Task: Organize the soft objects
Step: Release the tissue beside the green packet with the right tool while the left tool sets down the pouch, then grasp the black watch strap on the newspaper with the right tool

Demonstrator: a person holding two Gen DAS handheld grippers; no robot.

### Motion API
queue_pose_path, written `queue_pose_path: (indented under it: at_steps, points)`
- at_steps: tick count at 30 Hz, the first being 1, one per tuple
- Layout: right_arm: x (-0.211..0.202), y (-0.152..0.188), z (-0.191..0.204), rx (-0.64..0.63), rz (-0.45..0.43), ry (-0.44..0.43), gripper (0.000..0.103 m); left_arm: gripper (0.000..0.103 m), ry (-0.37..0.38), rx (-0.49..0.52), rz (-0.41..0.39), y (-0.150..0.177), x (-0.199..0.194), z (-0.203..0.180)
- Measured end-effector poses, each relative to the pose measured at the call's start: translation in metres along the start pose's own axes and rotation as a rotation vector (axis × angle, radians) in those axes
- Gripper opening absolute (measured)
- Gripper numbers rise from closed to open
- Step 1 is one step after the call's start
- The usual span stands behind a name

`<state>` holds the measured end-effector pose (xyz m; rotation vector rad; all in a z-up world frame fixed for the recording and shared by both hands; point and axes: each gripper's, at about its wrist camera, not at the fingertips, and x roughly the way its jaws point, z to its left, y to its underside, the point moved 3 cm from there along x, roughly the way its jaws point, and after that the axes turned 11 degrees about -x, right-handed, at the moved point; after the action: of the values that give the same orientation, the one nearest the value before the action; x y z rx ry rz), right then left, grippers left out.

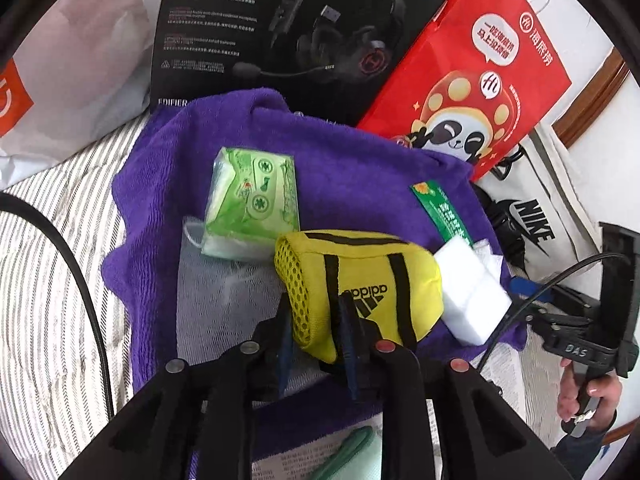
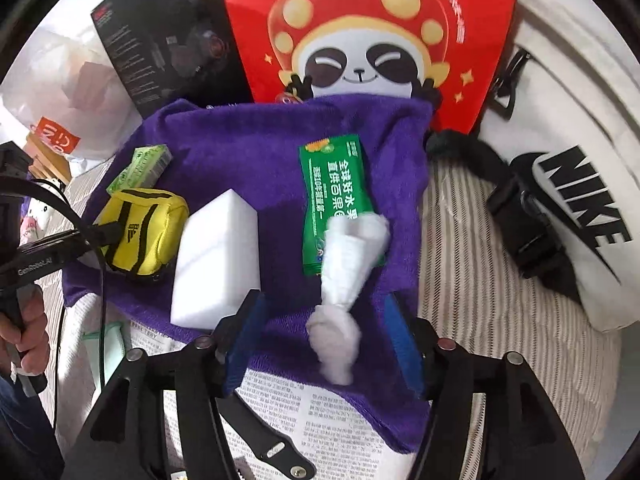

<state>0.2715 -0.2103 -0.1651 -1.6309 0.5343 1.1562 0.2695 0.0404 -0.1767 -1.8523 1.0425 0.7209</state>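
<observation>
Fuzzy purple towel (image 1: 360,160) bears mesh-ended yellow pouch (image 1: 360,280) pinched by left tool (image 1: 316,320).

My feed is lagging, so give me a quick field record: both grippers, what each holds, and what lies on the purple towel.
left gripper: shut on yellow pouch
right gripper: open, fingers either side of the white tissue wad, not closed on it
purple towel: spread on striped bedding
on towel: yellow pouch, white sponge block, green tissue pack, green packet, white tissue wad
behind towel: red panda bag, black headset box
</observation>
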Motion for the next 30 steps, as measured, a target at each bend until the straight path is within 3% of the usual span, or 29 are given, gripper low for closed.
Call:
queue_pose_path:
  at_steps: [3, 10, 15, 23, 30]
  points:
    - [-0.007, 0.003, -0.002, 0.001, -0.008, 0.025, 0.065, 0.034, -0.019, 0.005, 0.016, 0.003, 0.002, -0.001]
    - [-0.023, 0.017, -0.005, 0.023, -0.024, 0.028, 0.065, 0.039, -0.05, 0.021, 0.041, 0.012, 0.001, -0.003]
    - [-0.038, 0.03, 0.004, 0.02, -0.052, 0.026, 0.065, 0.054, -0.064, 0.029, 0.035, 0.016, -0.008, -0.006]
    - [-0.046, 0.055, 0.026, -0.013, -0.055, 0.009, 0.065, 0.056, -0.072, 0.022, -0.011, 0.025, -0.041, -0.005]
    - [-0.025, 0.082, 0.048, -0.068, -0.011, -0.032, 0.065, 0.056, -0.105, 0.055, -0.036, 0.043, -0.065, -0.006]
